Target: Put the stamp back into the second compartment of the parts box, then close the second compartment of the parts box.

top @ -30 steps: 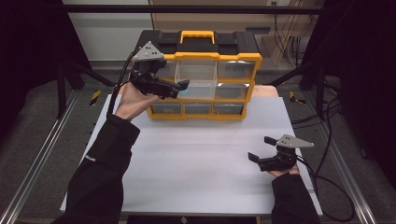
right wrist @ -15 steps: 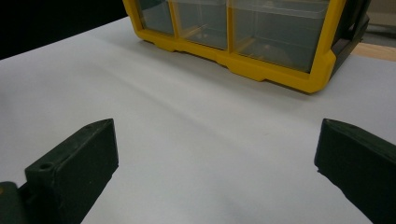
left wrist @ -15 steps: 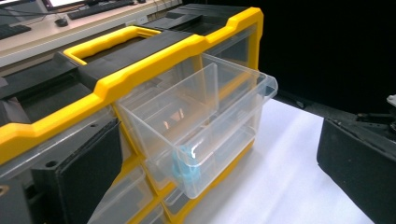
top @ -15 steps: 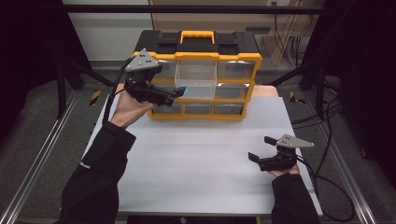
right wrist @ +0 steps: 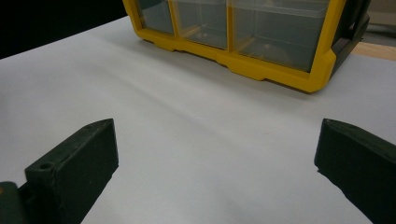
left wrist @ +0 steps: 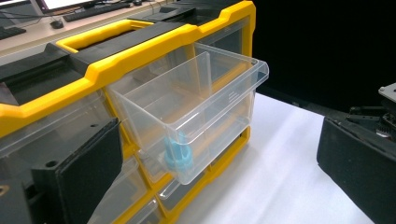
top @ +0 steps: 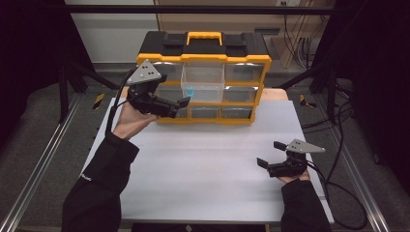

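Clear drawer [left wrist: 196,112] sticks out of the yellow organizer [top: 203,63] w/ a blue part [left wrist: 179,154] inside. It's prob. light, thin, slick plastic: take its front lip, squeeze gently. Your left gripper [top: 181,104] is spread wide beside it; right gripper [top: 266,164] spread too, low over the tabletop [top: 212,164].

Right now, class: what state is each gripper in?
Left gripper: jaws open, holding nothing, beside the pulled-out clear drawer.
Right gripper: jaws open, empty.

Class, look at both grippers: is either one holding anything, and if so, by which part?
Nothing is held. The left gripper is open beside the pulled-out clear drawer; the right gripper is open over the white table.
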### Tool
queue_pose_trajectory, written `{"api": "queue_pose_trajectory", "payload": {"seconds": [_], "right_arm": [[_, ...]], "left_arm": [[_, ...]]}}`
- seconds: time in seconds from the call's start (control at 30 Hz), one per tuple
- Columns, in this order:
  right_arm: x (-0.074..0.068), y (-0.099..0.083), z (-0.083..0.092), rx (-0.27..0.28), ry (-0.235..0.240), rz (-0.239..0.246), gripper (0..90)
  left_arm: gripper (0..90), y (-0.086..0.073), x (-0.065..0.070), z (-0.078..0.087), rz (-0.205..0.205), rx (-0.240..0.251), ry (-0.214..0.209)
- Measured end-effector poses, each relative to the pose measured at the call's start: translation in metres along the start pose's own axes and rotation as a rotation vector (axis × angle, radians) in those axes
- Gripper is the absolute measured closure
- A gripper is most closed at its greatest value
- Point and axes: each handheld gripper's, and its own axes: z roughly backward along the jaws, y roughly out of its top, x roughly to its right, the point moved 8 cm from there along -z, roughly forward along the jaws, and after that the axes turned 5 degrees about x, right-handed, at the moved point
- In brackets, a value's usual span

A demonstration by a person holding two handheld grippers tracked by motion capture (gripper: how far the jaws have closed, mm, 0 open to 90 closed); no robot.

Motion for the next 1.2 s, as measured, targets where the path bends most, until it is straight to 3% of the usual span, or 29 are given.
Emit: {"api": "queue_pose_trajectory", "payload": {"seconds": [0.6,1.2], "right_arm": [[0.000,0.000,0.000,-0.001,0.000,-0.004,0.3],[0.000,0.000,0.000,-0.002,0.000,0.000,0.3]], "left_arm": [[2.4,-0.023,0.005,0.007,0.021,-0.004,0.005],[19.7,-0.037,0.021,0.003,0.028,-0.011,-0.054]]}}
